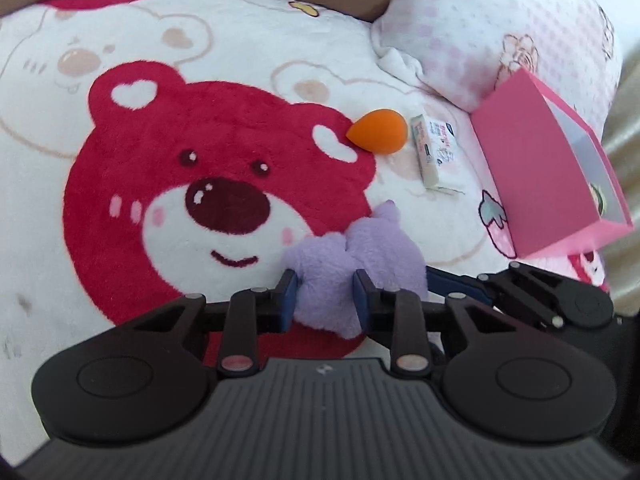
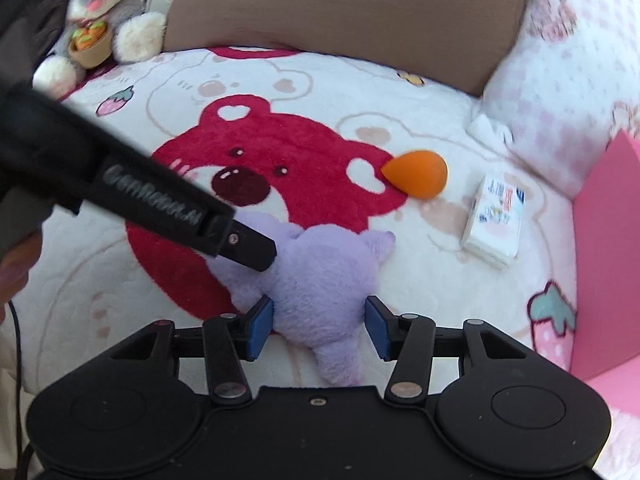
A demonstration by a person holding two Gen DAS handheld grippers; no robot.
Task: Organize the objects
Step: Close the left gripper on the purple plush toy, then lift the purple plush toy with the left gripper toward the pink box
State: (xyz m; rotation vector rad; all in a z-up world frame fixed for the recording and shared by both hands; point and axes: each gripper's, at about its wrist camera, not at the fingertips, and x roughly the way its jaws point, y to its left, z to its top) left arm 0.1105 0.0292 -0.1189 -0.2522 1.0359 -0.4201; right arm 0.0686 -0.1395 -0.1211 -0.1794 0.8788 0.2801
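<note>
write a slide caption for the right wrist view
Right gripper straddles a purple plush toy on a bear-print blanket, left gripper gripping its far side; orange sponge beyond.

Bright, soft daylight; fisheye bending at edges, slight blur throughout.

Only one readable text: raised lettering "GenRobot.AI" along the side of the black plastic body of the left claw [image 2: 256, 258], seen in the right wrist view, up and left of the right claw [image 2: 318, 326]; slightly blurred. Small white cardboard packet [image 2: 494, 222], ahead and right of the right claw, has red and blue print, too small and blurred to read in either view. No numbers or signs.
</note>
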